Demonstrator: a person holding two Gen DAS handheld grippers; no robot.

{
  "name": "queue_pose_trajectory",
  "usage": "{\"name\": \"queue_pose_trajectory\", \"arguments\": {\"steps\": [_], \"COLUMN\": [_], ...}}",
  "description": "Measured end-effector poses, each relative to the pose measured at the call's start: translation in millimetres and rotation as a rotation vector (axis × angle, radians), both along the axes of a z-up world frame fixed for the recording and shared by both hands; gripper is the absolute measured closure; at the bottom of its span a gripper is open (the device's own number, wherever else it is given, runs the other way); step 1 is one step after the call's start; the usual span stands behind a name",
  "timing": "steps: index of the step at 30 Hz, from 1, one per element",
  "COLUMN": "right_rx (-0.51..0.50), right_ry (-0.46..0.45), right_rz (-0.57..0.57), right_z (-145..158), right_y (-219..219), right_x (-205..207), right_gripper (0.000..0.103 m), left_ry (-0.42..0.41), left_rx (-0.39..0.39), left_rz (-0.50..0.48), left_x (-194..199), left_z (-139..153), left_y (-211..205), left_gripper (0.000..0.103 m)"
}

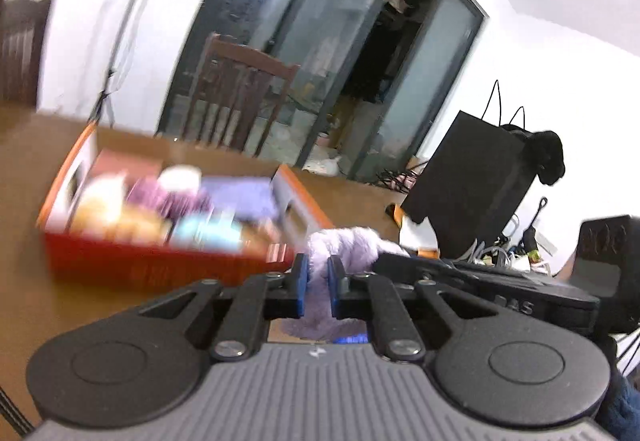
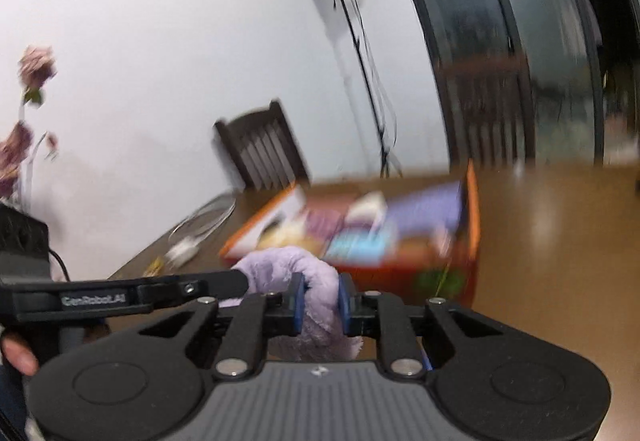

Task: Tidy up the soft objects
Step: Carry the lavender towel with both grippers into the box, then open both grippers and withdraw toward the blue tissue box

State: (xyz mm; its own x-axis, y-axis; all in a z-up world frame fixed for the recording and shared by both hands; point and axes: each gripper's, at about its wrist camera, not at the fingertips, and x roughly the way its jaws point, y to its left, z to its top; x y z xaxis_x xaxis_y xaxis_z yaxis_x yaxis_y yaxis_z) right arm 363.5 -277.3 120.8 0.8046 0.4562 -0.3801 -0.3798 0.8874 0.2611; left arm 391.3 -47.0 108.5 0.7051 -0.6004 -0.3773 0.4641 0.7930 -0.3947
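A fluffy lilac cloth (image 1: 344, 245) is held up above the brown table by both grippers. My left gripper (image 1: 317, 287) is shut on one end of it. My right gripper (image 2: 321, 301) is shut on the other end of the lilac cloth (image 2: 296, 265). The right gripper's body shows at the right of the left wrist view (image 1: 480, 277), and the left gripper's body at the left of the right wrist view (image 2: 120, 293). An orange cardboard box (image 1: 160, 261) filled with several soft items stands on the table just beyond the cloth; it also shows in the right wrist view (image 2: 472, 209). Both views are motion-blurred.
A black paper bag (image 1: 472, 181) stands on the table (image 1: 24, 281) at the right with cables behind it. Wooden chairs (image 1: 240, 97) stand beyond the table. A tripod with a camera (image 2: 360, 41) stands by the wall, and dried flowers (image 2: 28, 121) are at the left.
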Motion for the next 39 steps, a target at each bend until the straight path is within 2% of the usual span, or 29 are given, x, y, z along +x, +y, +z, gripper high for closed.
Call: {"name": "queue_pose_trajectory", "arguments": {"steps": [2, 4, 6, 9, 11, 14, 15, 16, 17, 18, 20, 21, 23, 33, 39], "right_rx": [-0.029, -0.076, -0.179, -0.361, -0.434, -0.447, -0.447, -0.450, -0.444, -0.435, -0.403, -0.398, -0.397, -0.357, -0.331], "right_ry": [-0.003, 0.041, 0.097, 0.131, 0.168, 0.224, 0.231, 0.234, 0.234, 0.231, 0.233, 0.225, 0.195, 0.035, -0.027], "right_rz": [-0.039, -0.064, -0.059, -0.067, -0.061, -0.022, -0.010, -0.004, 0.001, 0.007, 0.015, 0.008, -0.005, -0.062, -0.057], "right_z": [16, 22, 15, -8, -26, -42, -46, -48, -50, -49, -48, -46, -36, 48, 77], "right_y": [-6, -7, 1, 21, 29, 28, 27, 25, 22, 20, 15, 14, 14, -8, -13], "right_x": [43, 89, 128, 162, 176, 180, 179, 177, 174, 173, 173, 172, 165, 98, 42], "right_gripper": [0.086, 0.086, 0.086, 0.086, 0.086, 0.083, 0.083, 0.081, 0.076, 0.073, 0.072, 0.065, 0.059, 0.058, 0.051], "left_ry": [0.015, 0.103, 0.183, 0.234, 0.267, 0.234, 0.216, 0.196, 0.180, 0.164, 0.139, 0.138, 0.126, -0.014, -0.085], "left_rx": [0.028, 0.070, 0.116, 0.193, 0.204, 0.238, 0.256, 0.272, 0.285, 0.295, 0.297, 0.292, 0.275, 0.251, 0.251], "left_rz": [-0.018, -0.015, 0.008, -0.001, -0.018, -0.059, -0.067, -0.081, -0.093, -0.087, -0.075, -0.073, -0.068, 0.015, 0.041], "left_x": [49, 103, 140, 169, 175, 163, 157, 152, 148, 145, 141, 141, 139, 76, 22], "left_z": [10, 4, -11, -37, -50, -57, -59, -60, -61, -61, -58, -55, -45, 37, 73], "left_y": [-16, -32, -47, -62, -62, -60, -57, -56, -56, -54, -53, -52, -51, -18, -10], "left_gripper": [0.092, 0.092, 0.092, 0.092, 0.092, 0.091, 0.087, 0.081, 0.062, 0.049, 0.048, 0.048, 0.048, 0.044, 0.037]}}
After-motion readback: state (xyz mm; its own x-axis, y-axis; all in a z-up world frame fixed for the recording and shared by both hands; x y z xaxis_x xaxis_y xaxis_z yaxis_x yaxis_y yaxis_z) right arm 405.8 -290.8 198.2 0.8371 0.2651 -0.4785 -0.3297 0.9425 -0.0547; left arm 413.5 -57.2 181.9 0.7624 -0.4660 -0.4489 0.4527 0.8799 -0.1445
